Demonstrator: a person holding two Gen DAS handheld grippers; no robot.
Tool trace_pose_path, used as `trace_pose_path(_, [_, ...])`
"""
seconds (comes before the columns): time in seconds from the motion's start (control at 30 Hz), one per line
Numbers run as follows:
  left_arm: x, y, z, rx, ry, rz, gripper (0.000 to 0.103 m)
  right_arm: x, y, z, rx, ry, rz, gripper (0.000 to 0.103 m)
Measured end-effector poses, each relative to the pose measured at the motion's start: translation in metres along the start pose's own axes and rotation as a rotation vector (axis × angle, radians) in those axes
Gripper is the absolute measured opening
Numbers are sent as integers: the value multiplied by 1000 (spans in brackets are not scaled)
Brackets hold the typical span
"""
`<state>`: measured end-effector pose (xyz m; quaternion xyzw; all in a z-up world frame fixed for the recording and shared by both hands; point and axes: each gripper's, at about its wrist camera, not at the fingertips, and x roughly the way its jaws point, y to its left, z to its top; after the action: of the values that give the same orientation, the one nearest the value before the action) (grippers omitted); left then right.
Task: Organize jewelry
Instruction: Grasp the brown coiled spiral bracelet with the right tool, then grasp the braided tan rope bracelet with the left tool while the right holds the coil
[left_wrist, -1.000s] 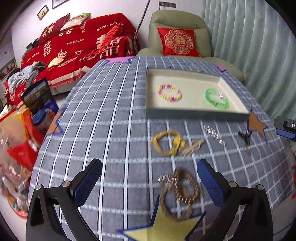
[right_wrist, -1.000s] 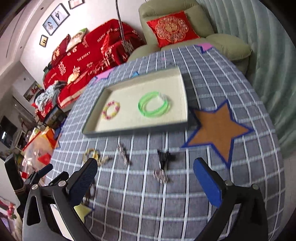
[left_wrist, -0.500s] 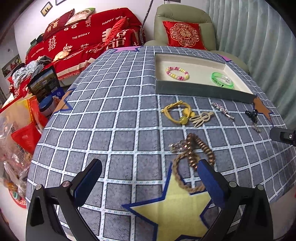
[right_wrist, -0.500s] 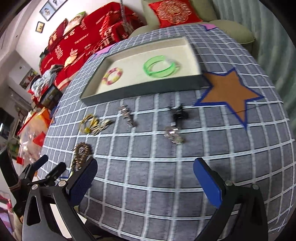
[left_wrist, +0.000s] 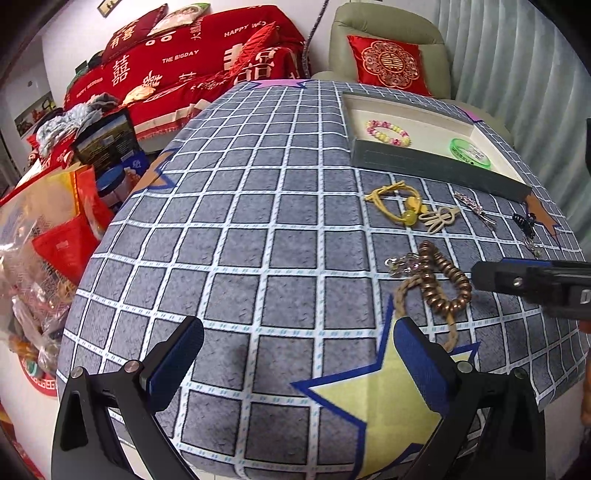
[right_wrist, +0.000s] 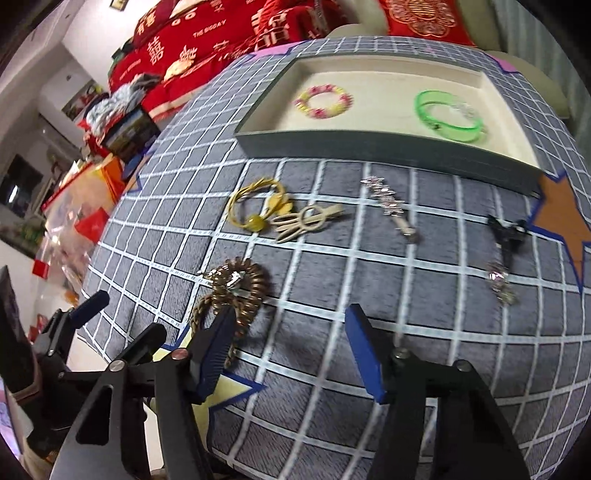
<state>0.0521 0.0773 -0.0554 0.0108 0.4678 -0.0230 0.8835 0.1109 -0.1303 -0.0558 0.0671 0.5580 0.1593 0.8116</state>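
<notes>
Left tool (left_wrist: 299, 354): jaws spread wide, nothing between them, low over the near edge of the tabletop (left_wrist: 258, 229); right pad just beside the yellow star patch (left_wrist: 391, 402) and the tail of the braided cord (left_wrist: 402, 295).

Right tool (right_wrist: 291, 347): jaws well apart, empty, angled down toward the cloth; left pad (right_wrist: 218, 343) overlapping the near end of the braided cord and the coiled bronze bead bracelet (right_wrist: 251, 284), contact not certain. Same tool seen from the left wrist as a dark bar entering from the right, near the bead coil.

Loose on the checked cloth: yellow cord bracelet (right_wrist: 255, 206) touching a beige hair clip (right_wrist: 306, 221); silver rhinestone clip (right_wrist: 388, 199) further right; black claw clip (right_wrist: 506, 232) near the orange star patch (right_wrist: 561, 218), a small sparkly piece (right_wrist: 498, 284) just below it.

Grey tray (right_wrist: 369, 147) at the far side: pink-and-yellow bead bracelet (right_wrist: 323, 101) left, green bangle (right_wrist: 447, 114) right, well apart.
</notes>
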Motion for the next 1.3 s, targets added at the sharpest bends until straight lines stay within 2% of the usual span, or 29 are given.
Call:
trace_pose_path(0.07, [1,2,-1,-3,0,-1,103,6,5,1,-17,13,-14,55])
trace_pose_path(0.2, [3,3,-2,-5,5,-5,103,10,15,1,-87,12,-102,42])
trace_pose_path(0.63, [6,-2,-1,5,7,-7,103,18,39,-2,-293,15,-207,39])
trace_pose_path(0.67, [6,-2,-2,2,9,-5,103,18,41,-2,-302,13,-207,31])
trace_pose_path(0.7, [6,-1,-2,1,11,-5,103,17,41,-2,-309,11,-214,17])
trace_pose_path(0.73, [7,-1,-2,-1,14,-7,103,17,41,-2,-314,10,-225,11])
trace_pose_path(0.9, [7,-8,0,18,16,-19,103,9,25,-6,-280,-7,-244,11])
trace_pose_path(1.13, [12,-35,8,66,23,-74,103,-4,-8,-13,-184,-20,-236,12])
trace_pose_path(1.17, [14,-39,9,72,27,-80,101,-6,-12,-14,-176,-23,-236,12])
trace_pose_path(1.2, [17,-44,10,80,40,-83,92,-7,-14,-15,-171,-26,-234,11])
trace_pose_path(1.3, [24,-52,10,81,65,-75,89,-9,-18,-18,-160,-32,-226,11])
